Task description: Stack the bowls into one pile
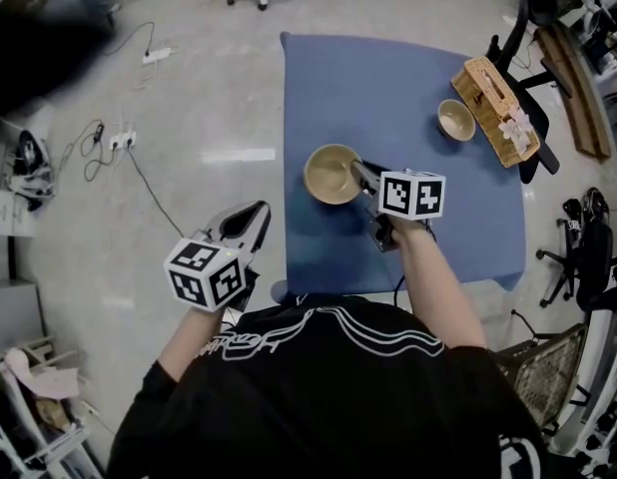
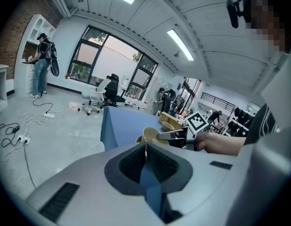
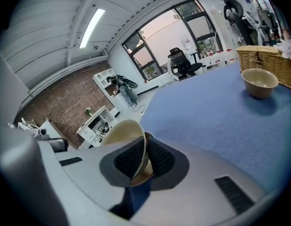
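Large tan bowl [image 1: 331,173] hangs over the blue table's [image 1: 388,78] middle, its rim pinched by the right gripper [image 1: 360,172]. Small bowl [image 1: 455,120] sits beside the wicker basket [image 1: 493,108] near the far right edge. Left gripper [image 1: 255,212] is clenched and empty. Best to keep the rim level and settle it flat before letting go.

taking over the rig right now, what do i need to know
Right gripper: shut on the rim of the large bowl, near the blue table's middle.
Left gripper: shut, empty, off the table's left edge.
Small bowl: alone by the wicker basket.
Done: nothing stacked yet.
To do: probably nest the small one into the large one.
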`<state>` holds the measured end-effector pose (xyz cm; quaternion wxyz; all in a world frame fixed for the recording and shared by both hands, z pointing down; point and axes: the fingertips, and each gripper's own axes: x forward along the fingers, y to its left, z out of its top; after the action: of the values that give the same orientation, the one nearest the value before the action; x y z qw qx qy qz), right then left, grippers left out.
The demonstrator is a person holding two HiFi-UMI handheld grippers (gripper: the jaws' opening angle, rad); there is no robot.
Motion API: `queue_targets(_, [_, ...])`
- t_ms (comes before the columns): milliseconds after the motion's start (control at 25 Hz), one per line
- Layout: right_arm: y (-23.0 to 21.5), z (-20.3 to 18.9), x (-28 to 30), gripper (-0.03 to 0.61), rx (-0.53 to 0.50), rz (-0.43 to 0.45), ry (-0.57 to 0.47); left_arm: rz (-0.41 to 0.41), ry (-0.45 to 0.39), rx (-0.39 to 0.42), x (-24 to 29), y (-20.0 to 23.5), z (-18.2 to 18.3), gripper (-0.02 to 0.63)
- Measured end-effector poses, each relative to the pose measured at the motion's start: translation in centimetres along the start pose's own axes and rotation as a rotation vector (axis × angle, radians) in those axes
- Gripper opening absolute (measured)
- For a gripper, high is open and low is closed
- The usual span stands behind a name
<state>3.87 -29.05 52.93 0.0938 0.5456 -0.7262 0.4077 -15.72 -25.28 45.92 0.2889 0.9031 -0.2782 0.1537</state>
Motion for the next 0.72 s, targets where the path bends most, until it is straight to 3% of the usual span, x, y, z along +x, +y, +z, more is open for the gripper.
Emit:
queue_targets(360, [0.2,-0.4,0.5,0.069,-0.077,-0.002,0.011,-0.02,0.0,-0.019,0.8,0.2,-0.2,0.032])
queue_targets(480, [0.6,-0.1,0.3,0.155,-0.093,0.001,-0.003,-0.027,0.006,-0.017,0.9,0.3,-0.3,0.032])
queue_targets(720, [0.9,-0.1,-1.1,0.252,-0.132,0.004,-0.013,-0.041,0.006,-0.011,1.6,-0.2,-0.1,0.032])
